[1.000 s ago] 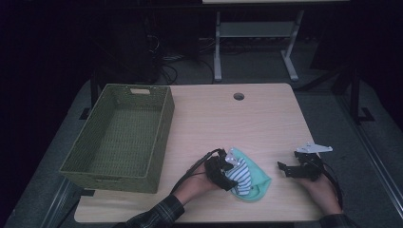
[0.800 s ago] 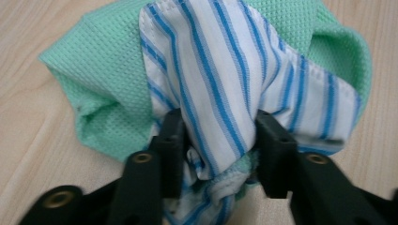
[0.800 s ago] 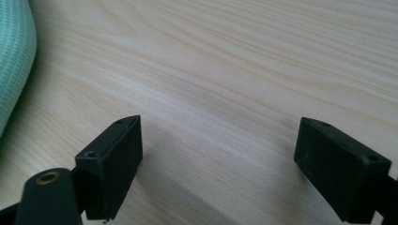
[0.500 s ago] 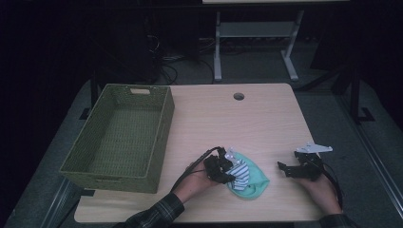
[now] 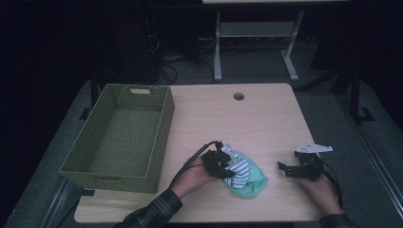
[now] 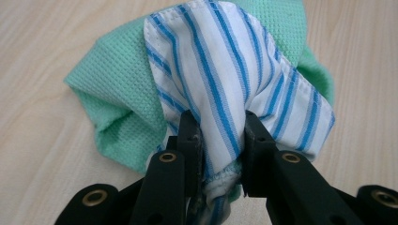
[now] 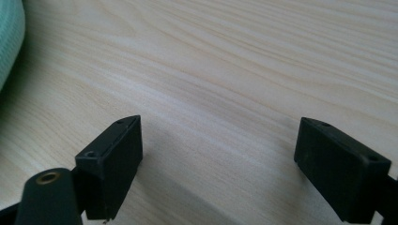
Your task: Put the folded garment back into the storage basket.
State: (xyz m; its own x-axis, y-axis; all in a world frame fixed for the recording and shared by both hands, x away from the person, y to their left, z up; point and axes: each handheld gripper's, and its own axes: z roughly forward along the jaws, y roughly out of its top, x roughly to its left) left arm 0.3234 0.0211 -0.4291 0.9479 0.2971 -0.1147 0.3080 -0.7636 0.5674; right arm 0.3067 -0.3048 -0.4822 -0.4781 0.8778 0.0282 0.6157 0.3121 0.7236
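A bundle of cloth lies near the table's front edge: a white cloth with blue stripes (image 5: 239, 169) on top of a mint-green cloth (image 5: 253, 183). My left gripper (image 5: 227, 167) reaches into it from the left. In the left gripper view its jaws (image 6: 220, 124) pinch a fold of the striped cloth (image 6: 220, 65), with the green cloth (image 6: 117, 98) underneath; the jaws have just been closing on that fold. My right gripper (image 5: 283, 168) rests to the right of the bundle, apart from it. Its jaws (image 7: 218, 140) stand wide open over bare wood, with the green cloth's edge (image 7: 7, 37) at far left.
A green woven basket (image 5: 164, 123) with nothing in it stands on the left of the light wooden table (image 5: 247, 118). A round cable hole (image 5: 238, 96) sits near the far edge. Behind the table is dark floor with a white stand's legs (image 5: 217, 52).
My left gripper's jaws have closed on the striped cloth and the bundle has bunched slightly. The right gripper has not moved.
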